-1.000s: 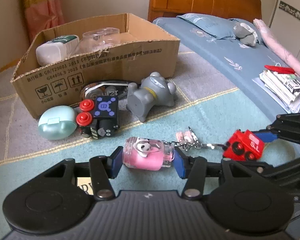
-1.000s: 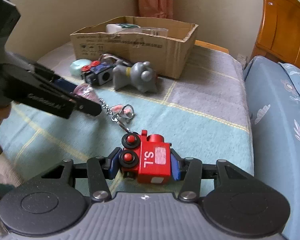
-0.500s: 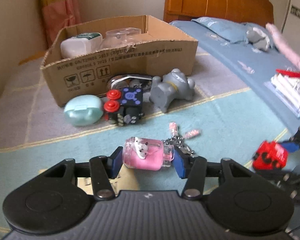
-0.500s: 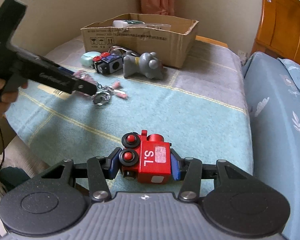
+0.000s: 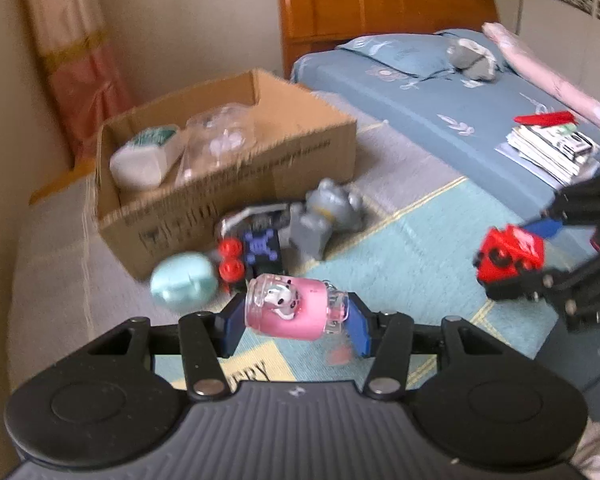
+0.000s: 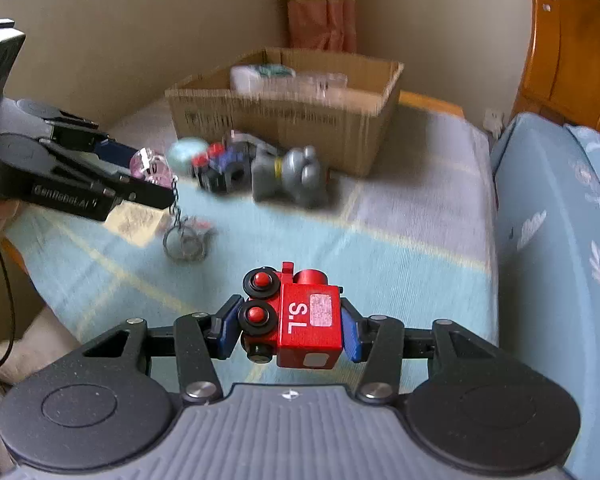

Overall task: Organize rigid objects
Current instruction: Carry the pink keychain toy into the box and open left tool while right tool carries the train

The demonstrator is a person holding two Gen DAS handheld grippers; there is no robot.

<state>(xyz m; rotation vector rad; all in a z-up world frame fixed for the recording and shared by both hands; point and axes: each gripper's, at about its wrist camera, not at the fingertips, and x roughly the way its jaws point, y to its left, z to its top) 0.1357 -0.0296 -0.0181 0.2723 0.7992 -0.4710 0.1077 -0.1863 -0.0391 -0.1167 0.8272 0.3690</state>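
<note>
My left gripper (image 5: 296, 316) is shut on a pink panda keychain bottle (image 5: 292, 312) and holds it in the air; its chain and ring (image 6: 184, 236) hang below. My right gripper (image 6: 288, 326) is shut on a red toy train marked S.L (image 6: 300, 320), lifted above the blanket; the train also shows at the right of the left wrist view (image 5: 510, 254). An open cardboard box (image 5: 228, 184) stands ahead, holding a white container (image 5: 144, 158) and a clear plastic item (image 5: 220, 132).
In front of the box lie a mint oval case (image 5: 182, 286), a black toy car with red wheels (image 5: 252, 256) and a grey animal figure (image 5: 324, 216). A bed (image 5: 440, 92) with a stack of papers (image 5: 548, 148) is to the right.
Both grippers have lifted their objects off the blanket and moved toward the box. The keychain's chain now hangs free.
</note>
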